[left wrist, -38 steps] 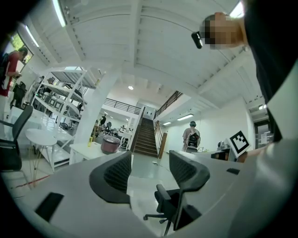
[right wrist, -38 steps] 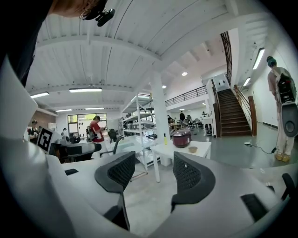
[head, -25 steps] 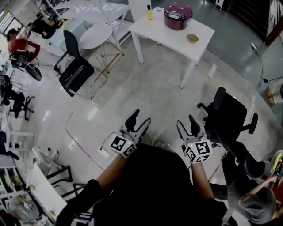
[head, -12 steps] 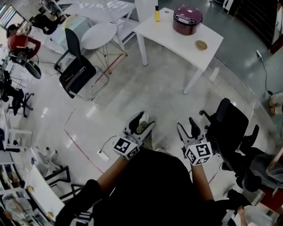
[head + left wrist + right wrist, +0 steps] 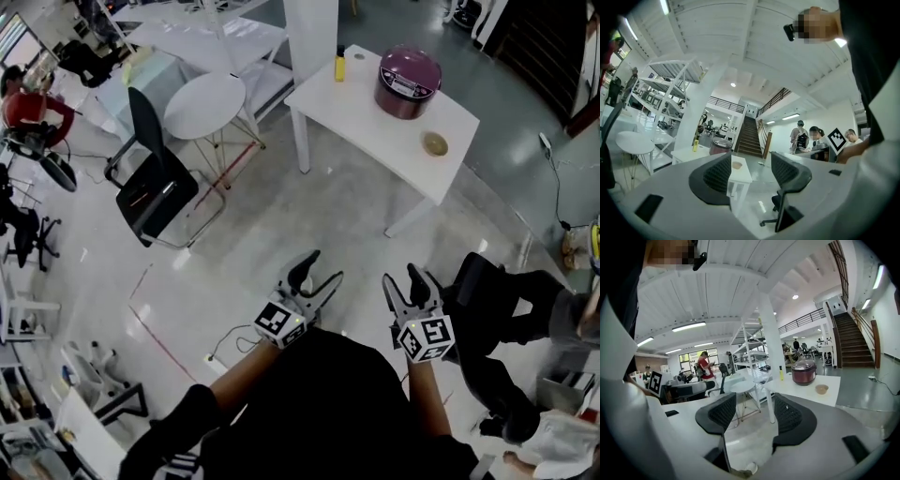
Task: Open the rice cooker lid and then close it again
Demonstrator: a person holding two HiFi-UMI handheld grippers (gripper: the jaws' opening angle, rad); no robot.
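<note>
Hovering side by side above the floor, the left tongs [image 5: 319, 270] and the right tongs [image 5: 403, 277] are both spread and empty. Well apart from them, the rice cooker [image 5: 408, 82] stands lid down on the white counter [image 5: 366, 117] — between a yellow bottle [image 5: 339, 66] and a small bowl [image 5: 434, 143].

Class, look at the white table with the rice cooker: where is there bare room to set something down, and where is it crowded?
The table is bare along its near side, between the bottle, the cooker and the front edge. A narrow free strip separates cooker and bowl. Crowded: the far edge, where bottle and cooker stand.
</note>
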